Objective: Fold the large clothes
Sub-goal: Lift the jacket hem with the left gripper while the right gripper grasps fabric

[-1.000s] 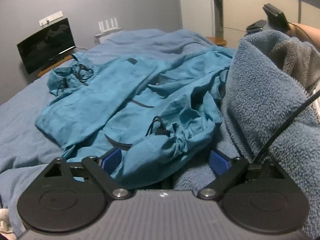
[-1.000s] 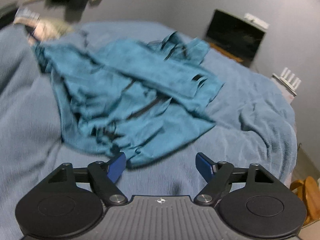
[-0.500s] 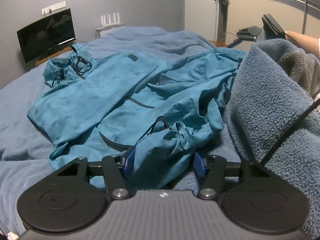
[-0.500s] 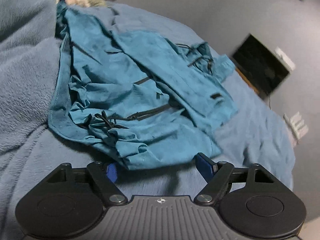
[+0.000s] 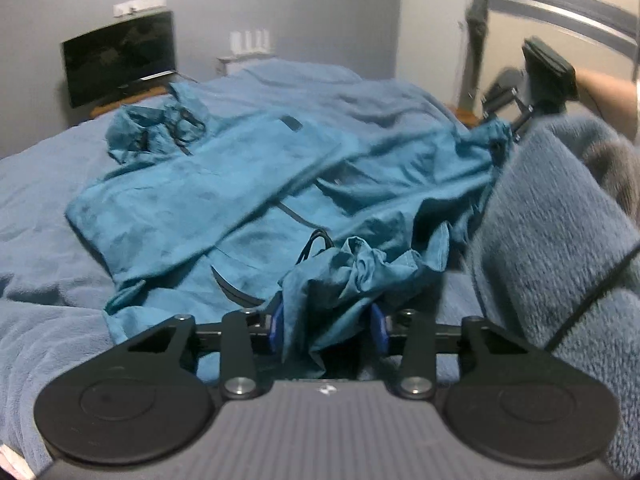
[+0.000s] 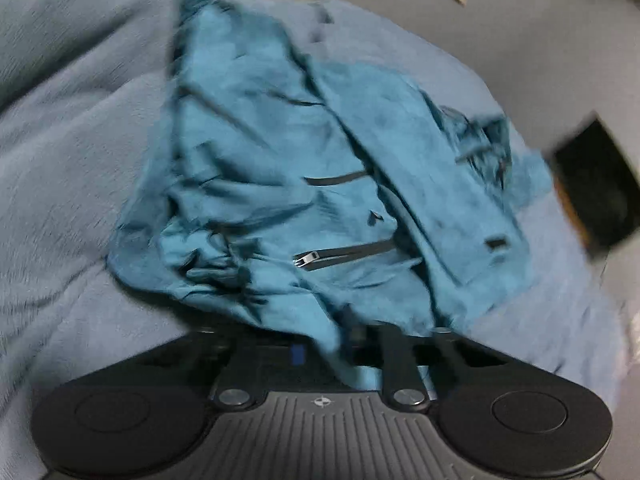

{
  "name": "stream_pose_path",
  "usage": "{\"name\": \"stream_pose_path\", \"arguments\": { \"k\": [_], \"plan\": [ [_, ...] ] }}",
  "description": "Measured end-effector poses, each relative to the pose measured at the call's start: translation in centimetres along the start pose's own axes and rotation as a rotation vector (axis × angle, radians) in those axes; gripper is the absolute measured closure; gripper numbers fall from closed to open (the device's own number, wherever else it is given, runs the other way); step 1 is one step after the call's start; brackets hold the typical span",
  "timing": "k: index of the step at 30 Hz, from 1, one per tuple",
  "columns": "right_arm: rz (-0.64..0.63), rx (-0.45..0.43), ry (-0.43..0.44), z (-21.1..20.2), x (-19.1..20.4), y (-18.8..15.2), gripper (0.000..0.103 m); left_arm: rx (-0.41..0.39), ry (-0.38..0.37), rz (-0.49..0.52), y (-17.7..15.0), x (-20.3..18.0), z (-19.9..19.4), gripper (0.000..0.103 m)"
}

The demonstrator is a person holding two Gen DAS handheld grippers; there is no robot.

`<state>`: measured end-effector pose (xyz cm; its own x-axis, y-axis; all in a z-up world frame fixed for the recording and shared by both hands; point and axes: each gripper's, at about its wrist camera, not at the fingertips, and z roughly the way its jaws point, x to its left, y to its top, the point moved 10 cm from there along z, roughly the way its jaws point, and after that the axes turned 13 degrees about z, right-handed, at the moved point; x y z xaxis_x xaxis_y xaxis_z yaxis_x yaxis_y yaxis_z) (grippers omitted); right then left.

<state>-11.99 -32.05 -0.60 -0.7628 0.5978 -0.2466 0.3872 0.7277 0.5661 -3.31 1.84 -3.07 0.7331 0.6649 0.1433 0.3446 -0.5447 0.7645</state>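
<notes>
One bed: a wide bed (image 5: 48, 200) under a soft blue-grey fleece blanket, which bunches into a thick ridge (image 5: 560, 216) at the right of the left wrist view.
Garment: a large teal jacket of thin crumpled fabric with black zips (image 5: 224, 184) lies spread on the middle of the bed, hood end toward the far wall, one sleeve folded across the body; the right wrist view, blurred, shows it too (image 6: 304, 168).
Monitor: a dark flat screen (image 5: 120, 62) stands by the grey wall beyond the bed.
Left gripper: the black left gripper with blue pads (image 5: 328, 326) has its jaws clenched on a bunched fold of the jacket's near hem, cloth filling the gap.
Right gripper: the black right gripper (image 6: 324, 354) sits at another edge of the jacket; its jaws are drawn close with teal cloth running between them, grasping the fabric. It shows far off in the left wrist view (image 5: 516, 116), touching the jacket's corner.
Zip pull: a small black pull (image 6: 306, 260) lies on the jacket front.
</notes>
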Motion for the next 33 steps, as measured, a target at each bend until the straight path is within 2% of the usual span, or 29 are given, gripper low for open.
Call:
{"name": "stream_pose_path", "arguments": {
  "k": [2, 6, 12, 16, 22, 30, 33],
  "plan": [
    [0.102, -0.065, 0.022, -0.2, -1.3, 0.8, 0.091, -0.030, 0.021, -0.043, 0.3, 1.1, -0.2, 0.069],
    [0.290, -0.203, -0.004, -0.6, -4.6, 2.3, 0.092, -0.072, 0.065, -0.107, 1.3, 3.6, -0.1, 0.073],
    [0.510, -0.405, -0.126, -0.3, -10.4, 5.7, 0.094, -0.131, 0.161, -0.194, 3.3, 8.9, 1.1, 0.075],
    [0.642, -0.477, -0.190, 1.7, -14.8, 7.8, 0.095, -0.158, 0.230, -0.268, 4.1, 13.3, 2.2, 0.076],
    [0.774, -0.489, -0.273, 6.2, -21.5, 9.8, 0.097, -0.149, 0.298, -0.332, 4.9, 19.1, 4.8, 0.077],
    [0.947, -0.438, -0.305, 13.7, -32.6, 12.0, 0.101, -0.127, 0.398, -0.299, 8.2, 27.7, 9.9, 0.079],
    [0.980, -0.419, -0.344, 16.8, -36.5, 13.0, 0.101, -0.105, 0.445, -0.281, 9.6, 31.2, 12.5, 0.079]
  ]
}}
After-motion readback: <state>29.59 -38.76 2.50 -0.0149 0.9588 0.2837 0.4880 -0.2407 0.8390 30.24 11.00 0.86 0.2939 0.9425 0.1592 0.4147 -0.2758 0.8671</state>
